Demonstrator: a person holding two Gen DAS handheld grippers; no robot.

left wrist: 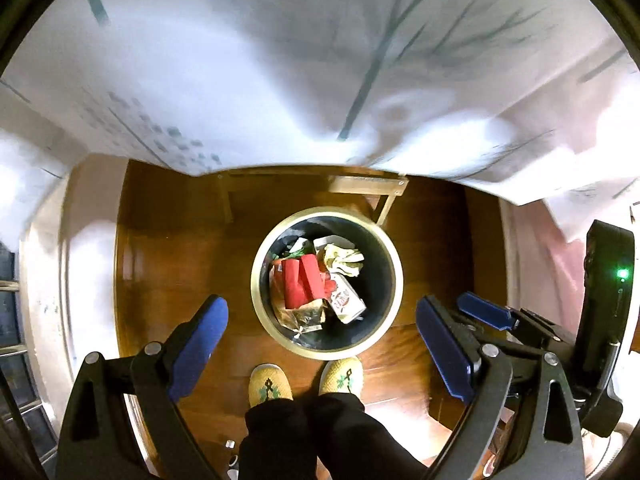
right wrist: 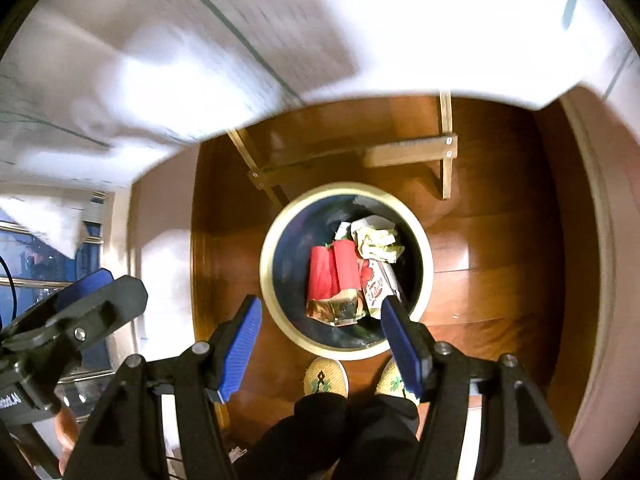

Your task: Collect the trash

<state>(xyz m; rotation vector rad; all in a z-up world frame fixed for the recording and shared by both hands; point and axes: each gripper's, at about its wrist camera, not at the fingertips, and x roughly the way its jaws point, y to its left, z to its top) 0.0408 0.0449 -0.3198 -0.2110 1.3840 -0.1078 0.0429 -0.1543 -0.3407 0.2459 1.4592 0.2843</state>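
Red wrappers point(left wrist: 302, 284) lay in bin point(left wrist: 256, 276); left gripper point(left wrist: 320, 344) and right gripper point(right wrist: 320, 348) jaws spread, empty; drop step looked done, next likely fetching more trash.

Little can be read. On the white-and-red packet point(right wrist: 376, 286) lying in the bin point(right wrist: 280, 312), red script lettering is seen in the right wrist view, but it is too blurred to be spelled out; the same packet point(left wrist: 347, 302) is shown in the left wrist view with its red print equally illegible. On the body of the other gripper at the left edge of the right wrist view, a white label point(right wrist: 7, 403) is seen cut off by the frame, its letters turned sideways and not fully legible. Faint rows of grey marks are printed on the white cloth point(left wrist: 168, 136), unreadable.
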